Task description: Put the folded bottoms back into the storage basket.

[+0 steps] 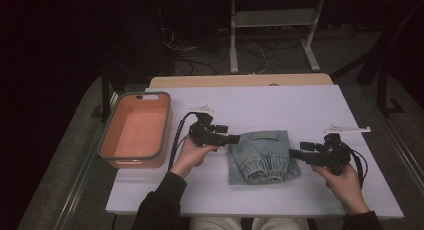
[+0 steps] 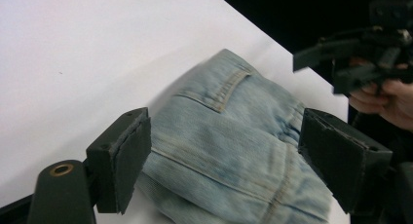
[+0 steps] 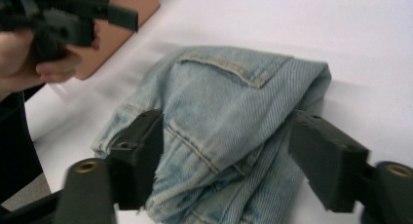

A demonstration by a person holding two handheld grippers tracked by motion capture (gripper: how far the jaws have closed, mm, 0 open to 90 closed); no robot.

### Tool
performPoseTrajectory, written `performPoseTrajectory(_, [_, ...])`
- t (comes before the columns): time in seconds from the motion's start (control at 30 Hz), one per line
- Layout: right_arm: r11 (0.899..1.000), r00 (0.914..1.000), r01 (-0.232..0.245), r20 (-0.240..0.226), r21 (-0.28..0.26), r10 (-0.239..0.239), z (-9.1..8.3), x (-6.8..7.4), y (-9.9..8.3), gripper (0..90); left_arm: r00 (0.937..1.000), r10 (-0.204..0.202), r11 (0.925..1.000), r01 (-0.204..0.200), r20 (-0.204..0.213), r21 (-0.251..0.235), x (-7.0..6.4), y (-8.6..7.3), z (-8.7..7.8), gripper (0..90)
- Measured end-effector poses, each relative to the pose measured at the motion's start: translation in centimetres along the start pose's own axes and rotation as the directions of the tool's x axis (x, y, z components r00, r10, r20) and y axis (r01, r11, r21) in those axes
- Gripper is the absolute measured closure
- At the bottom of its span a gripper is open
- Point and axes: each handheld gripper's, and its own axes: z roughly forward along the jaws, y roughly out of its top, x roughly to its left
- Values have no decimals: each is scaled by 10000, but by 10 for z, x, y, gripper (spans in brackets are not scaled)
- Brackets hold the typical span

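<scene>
Folded denim garment (image 1: 262, 155), light blue, lies flat on white table (image 1: 280, 107), approx. centre, nearer the person's edge. We see a back pocket seam up top and gathered cuffs at the near side. In left gripper view the denim (image 2: 229, 151) spreads betw. the two black pads; in right gripper view it (image 3: 229, 117) bunches in thick folds betw. that pair also.

Left gripper (image 1: 235, 139) sits at the garment's left edge, tips just at the cloth. Its jaws stand wide apart, nothing clamped; whether a pad touches fabric we can't tell. Left hand (image 1: 192, 155) grips the handle, dark sleeve below.

Right gripper (image 1: 295, 154) comes in from the garment's right side, tips at the cuff end. Jaws wide too, straddling the folds w/o pinching. Right hand (image 1: 345, 182) holds it near table's front-right corner.

Further out: orange bin (image 1: 162, 125) w/ grey rim, off the table's left edge, nothing in it. Small white item (image 1: 347, 129) lies on the table right of the garment, well apart. Cables (image 1: 215, 52) on the dark floor behind.
</scene>
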Motion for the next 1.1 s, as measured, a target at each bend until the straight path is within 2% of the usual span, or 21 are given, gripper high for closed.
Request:
performPoseTrajectory(0.13, [9999,9999,-104,111,-71,105,0,1,-5,206,9996,-290,9996,290,-34,-53,9,-1,5,191])
performPoseTrajectory(0.27, [9997,9994,-259,238,13,258,5,2,-10,146,9987,-506,9976,509,-70,463,16,-5,12,191])
performPoseTrajectory(0.37, [9993,9988,-373,301,-52,374,7,3,-12,135,9981,-602,9961,606,-95,642,19,-8,17,190])
performPoseTrajectory(0.5, [9990,9974,-433,571,-148,441,9,4,-13,87,9973,-716,9956,725,-175,586,21,-10,20,187])
performPoseTrajectory(0.8, [9977,9970,-494,618,471,464,21,6,-18,57,9893,-1225,9908,1265,-793,473,33,-22,26,190])
performPoseTrajectory(0.93, [9953,9962,-637,632,728,591,26,6,-19,57,9857,-1431,9869,1489,-885,623,39,-26,32,193])
performPoseTrajectory(1.0, [9946,9951,-724,732,751,669,27,5,-19,56,9829,-1646,9837,1697,-821,591,41,-28,35,193])
performPoseTrajectory(1.1, [9933,9940,-850,761,786,790,28,5,-20,53,9815,-1737,9817,1790,-801,646,42,-29,37,193])
